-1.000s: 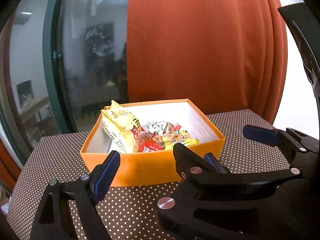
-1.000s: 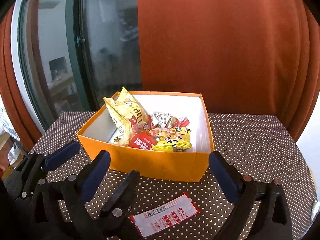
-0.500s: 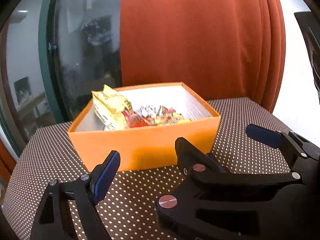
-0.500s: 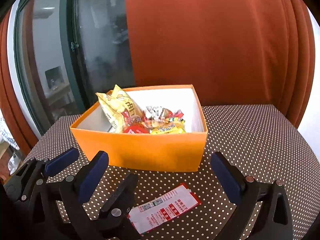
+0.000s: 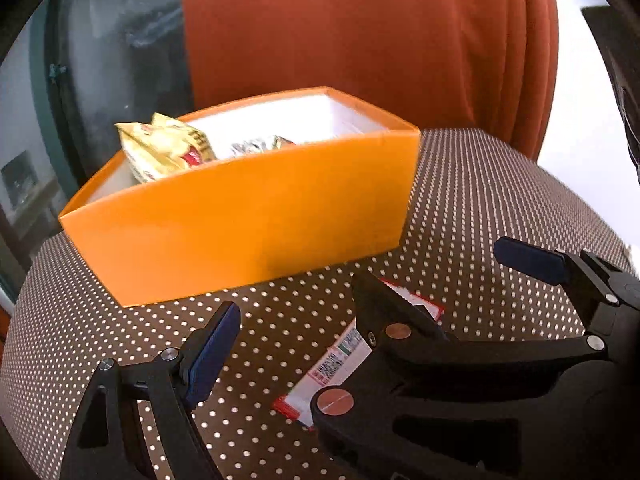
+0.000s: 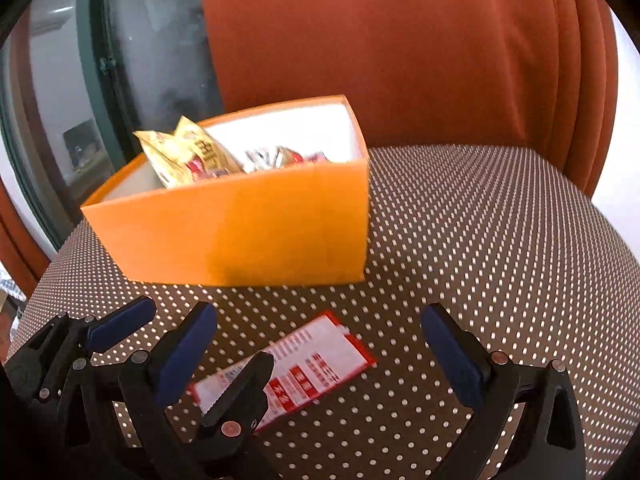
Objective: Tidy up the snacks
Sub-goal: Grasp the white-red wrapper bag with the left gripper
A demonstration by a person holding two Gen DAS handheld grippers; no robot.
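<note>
Orange box [image 6: 248, 228] on dotted tablecloth [image 6: 500, 240], already holding most snacks; yellow bag [image 6: 188, 156] propped at left end, small wrappers [image 6: 280, 156] beside it; one flat red-and-white packet [image 6: 316, 364] left out on cloth, just in front of box; right gripper [image 6: 316, 356] low over packet, jaws wide apart, empty; left gripper [image 5: 296, 300] alongside, jaws also apart, empty; judged nearly finished, packet not yet grasped.
</note>
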